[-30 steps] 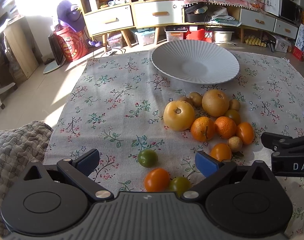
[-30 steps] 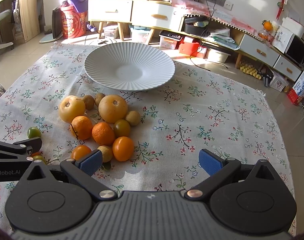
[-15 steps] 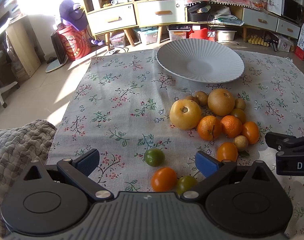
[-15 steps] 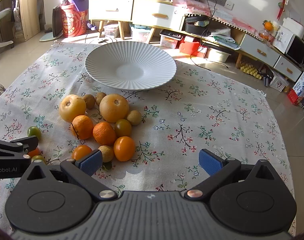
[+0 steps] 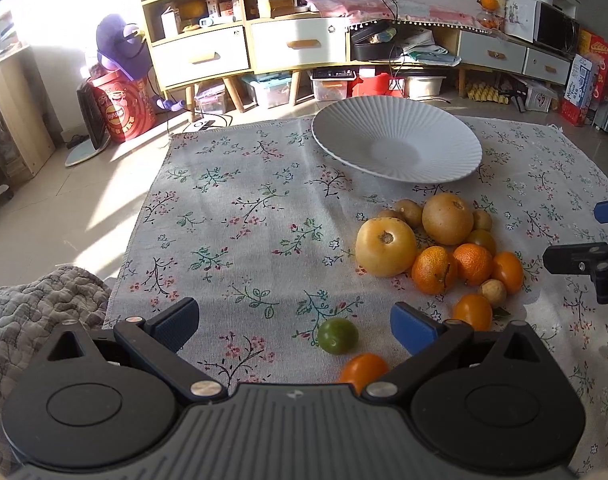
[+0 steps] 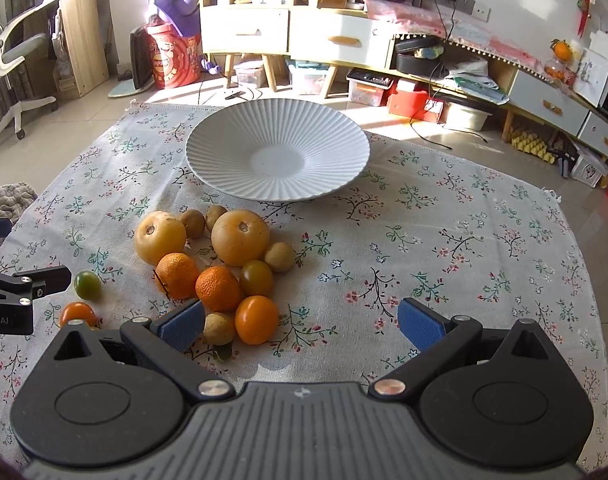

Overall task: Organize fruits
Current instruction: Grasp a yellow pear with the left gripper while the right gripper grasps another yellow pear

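Both tongs: my left tongs [image 5: 293, 326] and right tongs [image 6: 301, 320] are spread wide and grasp nothing; each hovers over the near edge of the flower-printed grey cloth [image 5: 239, 216].
Fruit pile: two large yellow-brown round fruits [image 6: 239, 242], rough-skinned orange mandarins [image 6: 217, 288], smooth orange tomatoes [image 6: 256, 319] and small brown longan-like fruits [image 6: 279, 256] lie touching one another in a cluster on the cloth, just in front of the plate.
Strays: one small green tomato [image 5: 338, 336] and one orange tomato [image 5: 364, 367] sit apart from the pile, right ahead of my left tongs.
Target, as I judge it: the wide ribbed white plate [image 6: 336, 176], empty, beyond the pile.
Risk: round fruit rolls; nudging one in the tight cluster could scatter its neighbours toward the cloth edge.
Risk: squeezing a soft tomato too hard could burst it.
Risk: my two tongs are near each other, so both reaching for the pile may collide.
Obstacles: nothing lies between pile and plate.
Surroundings: quilted grey blanket [image 5: 35, 312] at my left; drawers, a fan and boxes behind.
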`<control>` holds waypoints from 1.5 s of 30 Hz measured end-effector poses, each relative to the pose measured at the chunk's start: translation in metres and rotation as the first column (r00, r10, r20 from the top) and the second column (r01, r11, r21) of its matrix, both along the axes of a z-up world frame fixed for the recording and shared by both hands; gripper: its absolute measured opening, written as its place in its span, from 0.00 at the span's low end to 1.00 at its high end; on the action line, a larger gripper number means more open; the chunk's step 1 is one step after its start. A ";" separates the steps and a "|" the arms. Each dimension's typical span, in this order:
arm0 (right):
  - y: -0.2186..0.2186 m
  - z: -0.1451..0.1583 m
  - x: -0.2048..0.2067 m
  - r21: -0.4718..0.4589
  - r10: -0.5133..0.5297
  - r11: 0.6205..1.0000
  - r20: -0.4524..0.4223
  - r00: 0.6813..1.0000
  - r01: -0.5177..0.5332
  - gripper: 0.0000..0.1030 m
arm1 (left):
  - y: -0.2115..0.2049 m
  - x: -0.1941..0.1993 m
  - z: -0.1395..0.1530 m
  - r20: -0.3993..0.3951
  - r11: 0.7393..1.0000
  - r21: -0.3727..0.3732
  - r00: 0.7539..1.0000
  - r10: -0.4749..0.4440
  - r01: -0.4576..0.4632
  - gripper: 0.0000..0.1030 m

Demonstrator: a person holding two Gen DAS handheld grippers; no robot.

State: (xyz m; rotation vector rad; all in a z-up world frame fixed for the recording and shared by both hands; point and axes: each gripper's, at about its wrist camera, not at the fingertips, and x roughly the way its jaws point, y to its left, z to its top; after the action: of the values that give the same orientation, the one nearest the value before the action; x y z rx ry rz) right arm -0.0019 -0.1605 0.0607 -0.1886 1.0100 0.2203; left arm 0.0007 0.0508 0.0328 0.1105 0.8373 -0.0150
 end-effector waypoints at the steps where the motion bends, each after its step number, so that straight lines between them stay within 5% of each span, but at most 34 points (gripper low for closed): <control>1: 0.000 -0.001 0.001 0.002 0.006 1.000 -0.009 1.000 -0.006 1.00 | 0.000 0.001 0.000 0.004 1.000 0.000 1.000 -0.007 0.007 0.92; 12: -0.003 -0.013 0.019 0.108 0.052 0.993 -0.132 0.990 -0.038 0.98 | -0.008 0.024 -0.005 -0.011 0.986 -0.130 0.994 -0.108 0.105 0.90; 23: 0.007 -0.018 0.050 0.196 0.102 0.977 -0.075 0.992 -0.085 0.90 | 0.000 0.053 -0.021 -0.043 0.957 -0.288 0.997 -0.059 0.044 0.71; 26: 0.011 -0.023 0.057 0.203 0.121 0.974 -0.067 0.990 -0.105 0.80 | -0.001 0.060 -0.025 -0.046 0.937 -0.343 0.995 -0.085 0.065 0.64; 30: 0.016 -0.029 0.065 0.207 0.134 0.971 -0.071 0.988 -0.117 0.66 | -0.002 0.067 -0.029 -0.056 0.930 -0.362 0.995 -0.083 0.057 0.54; 45: 0.016 -0.042 0.079 0.264 0.083 0.964 -0.130 0.988 -0.046 0.60 | -0.016 0.077 -0.034 -0.062 0.940 -0.329 0.991 -0.119 0.092 0.46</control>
State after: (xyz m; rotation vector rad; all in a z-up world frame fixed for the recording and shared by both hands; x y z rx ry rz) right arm 0.0774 -0.1440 0.0190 0.0338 1.1041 0.4281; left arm 0.0774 0.0352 -0.0016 -0.1585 0.8992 -0.2607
